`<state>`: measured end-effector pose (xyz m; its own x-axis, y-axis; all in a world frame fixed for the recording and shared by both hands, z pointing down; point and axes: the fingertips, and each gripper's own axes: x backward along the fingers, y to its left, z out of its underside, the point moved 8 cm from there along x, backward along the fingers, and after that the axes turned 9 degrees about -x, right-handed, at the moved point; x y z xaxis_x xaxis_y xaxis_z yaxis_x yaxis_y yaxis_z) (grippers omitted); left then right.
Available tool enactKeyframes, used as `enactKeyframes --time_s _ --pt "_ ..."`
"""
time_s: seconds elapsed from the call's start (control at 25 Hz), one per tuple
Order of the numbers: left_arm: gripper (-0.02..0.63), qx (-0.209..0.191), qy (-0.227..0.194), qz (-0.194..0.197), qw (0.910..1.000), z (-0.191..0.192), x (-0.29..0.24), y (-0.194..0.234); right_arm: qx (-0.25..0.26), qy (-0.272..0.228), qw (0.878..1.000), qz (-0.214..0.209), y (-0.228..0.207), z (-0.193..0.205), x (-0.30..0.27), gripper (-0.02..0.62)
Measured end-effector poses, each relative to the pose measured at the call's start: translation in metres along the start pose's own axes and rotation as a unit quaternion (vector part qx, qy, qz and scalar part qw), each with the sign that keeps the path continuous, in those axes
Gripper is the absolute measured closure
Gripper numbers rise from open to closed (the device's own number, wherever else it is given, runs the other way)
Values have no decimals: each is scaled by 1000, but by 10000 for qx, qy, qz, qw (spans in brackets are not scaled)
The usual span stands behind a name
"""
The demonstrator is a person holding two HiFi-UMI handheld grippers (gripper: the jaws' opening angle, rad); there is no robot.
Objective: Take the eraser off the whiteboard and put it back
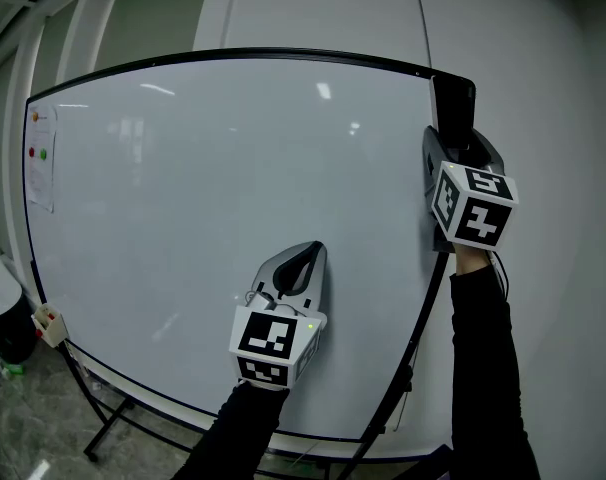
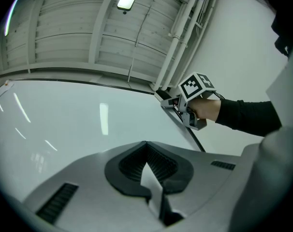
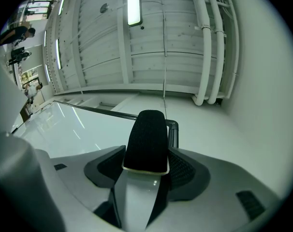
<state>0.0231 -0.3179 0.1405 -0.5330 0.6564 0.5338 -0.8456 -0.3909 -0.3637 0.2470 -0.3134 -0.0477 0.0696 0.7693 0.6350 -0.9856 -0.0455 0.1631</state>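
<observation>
Presently the right gripper (image 3: pixel 146 151) reaches up to the far right corner of the large glossy white whiteboard (image 1: pixel 233 188), where the black felt eraser with a pale base (image 1: pixel 454 108) sits against the frame. Its pads appear to press both sides of the eraser, a clamp ready for lift-off, which I judge not yet begun. Left gripper (image 1: pixel 308 258) hovers lower centre, jaws together, empty, clear of the work. Count: one eraser, one whiteboard, two grippers.

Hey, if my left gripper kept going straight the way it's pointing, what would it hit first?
Probably the whiteboard: the left gripper aims up at its bare surface, with nothing in between. How near it is I can't tell.
</observation>
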Motion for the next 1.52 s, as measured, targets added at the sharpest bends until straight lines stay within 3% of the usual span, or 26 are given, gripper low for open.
enactKeyframes --time_s 0.28,0.52,0.84,1.52 --pt "600 -13 23 -72 10000 -2 8 2 -75 35 9999 -137 5 9 21 318" --pt "600 21 129 -75 9999 4 15 -2 59 -230 9993 -274 16 11 62 318" --pt "601 55 315 -108 9994 20 22 -4 -283 -189 9980 -530 28 29 128 318" --pt "600 63 209 -52 9997 7 30 -21 -612 231 9973 -321 26 73 193 318"
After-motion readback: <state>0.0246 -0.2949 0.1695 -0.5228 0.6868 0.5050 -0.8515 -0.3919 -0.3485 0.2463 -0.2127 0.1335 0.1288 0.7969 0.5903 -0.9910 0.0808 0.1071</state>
